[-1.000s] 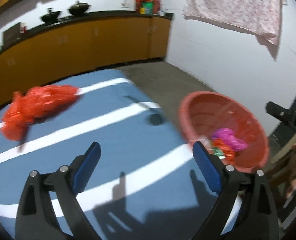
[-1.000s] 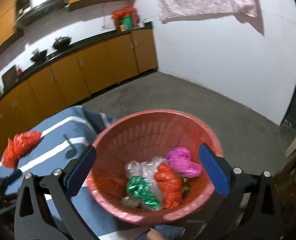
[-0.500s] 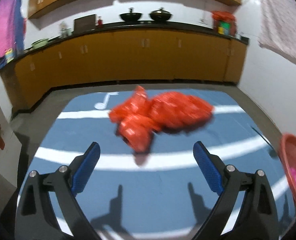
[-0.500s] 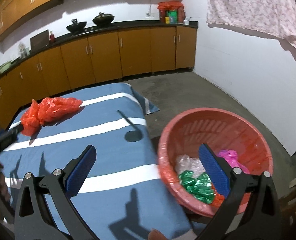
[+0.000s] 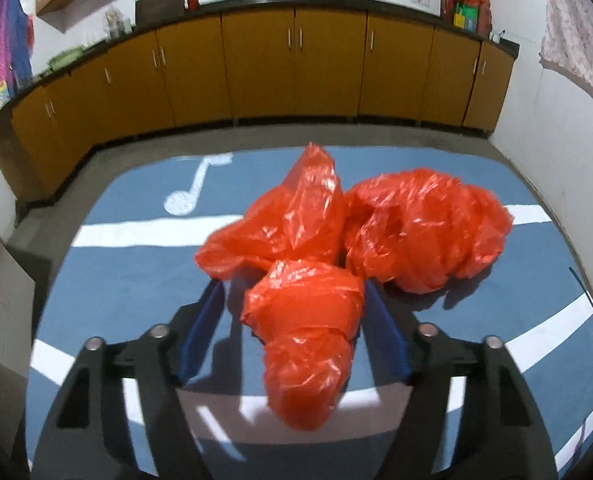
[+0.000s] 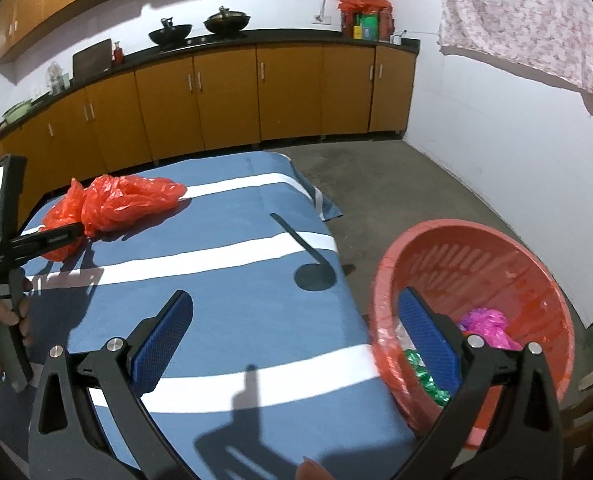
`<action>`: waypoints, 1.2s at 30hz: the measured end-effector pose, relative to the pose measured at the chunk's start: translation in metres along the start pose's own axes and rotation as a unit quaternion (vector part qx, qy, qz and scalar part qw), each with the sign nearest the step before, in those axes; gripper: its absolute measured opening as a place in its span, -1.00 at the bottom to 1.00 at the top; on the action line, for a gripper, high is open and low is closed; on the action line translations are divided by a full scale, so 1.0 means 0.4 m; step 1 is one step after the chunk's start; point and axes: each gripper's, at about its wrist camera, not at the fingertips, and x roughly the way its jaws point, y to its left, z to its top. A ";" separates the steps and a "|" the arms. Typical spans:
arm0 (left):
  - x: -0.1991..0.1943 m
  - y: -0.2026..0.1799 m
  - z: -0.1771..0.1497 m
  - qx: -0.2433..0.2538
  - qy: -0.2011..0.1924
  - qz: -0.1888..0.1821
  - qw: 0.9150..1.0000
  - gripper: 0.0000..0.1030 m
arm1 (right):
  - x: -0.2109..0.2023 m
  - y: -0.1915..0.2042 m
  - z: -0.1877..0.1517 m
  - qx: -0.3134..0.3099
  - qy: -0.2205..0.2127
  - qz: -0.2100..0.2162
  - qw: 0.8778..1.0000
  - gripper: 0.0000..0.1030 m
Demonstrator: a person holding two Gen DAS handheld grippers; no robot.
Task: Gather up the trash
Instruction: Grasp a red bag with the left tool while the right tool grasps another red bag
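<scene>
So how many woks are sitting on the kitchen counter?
2, side by side on the black counter against the back wall: left wok, right wok. None seems hidden.

We see a table covered by a blue cloth [image 6: 232,320] with white stripes and music-note shapes, one white [image 5: 184,196], one dark [image 6: 314,268]. A crumpled red plastic bag [image 5: 376,232] lies on it toward the far end. Beside the table's right edge sits a red basket [image 6: 496,248], on grey floor [image 6: 396,184].

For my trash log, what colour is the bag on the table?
Bright orange-red, translucent plastic; the bag shows best in the left wrist view.
</scene>
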 end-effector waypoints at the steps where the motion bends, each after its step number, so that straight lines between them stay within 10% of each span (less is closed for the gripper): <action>1: 0.008 0.004 -0.002 -0.003 0.005 -0.004 1.000 0.21 | 0.004 0.009 0.001 -0.003 0.000 0.001 1.000 0.97; 5: 0.023 0.030 0.000 -0.019 0.013 -0.031 0.999 -0.06 | 0.019 0.041 0.008 -0.010 0.001 0.013 1.000 0.97; 21: -0.055 0.261 -0.072 -0.057 0.007 -0.014 0.998 -0.09 | 0.169 0.343 0.160 -0.134 -0.044 0.122 0.982 0.97; 36: -0.062 0.306 -0.074 -0.078 -0.002 -0.002 0.997 -0.07 | 0.351 0.463 0.198 -0.226 0.026 0.164 0.960 0.86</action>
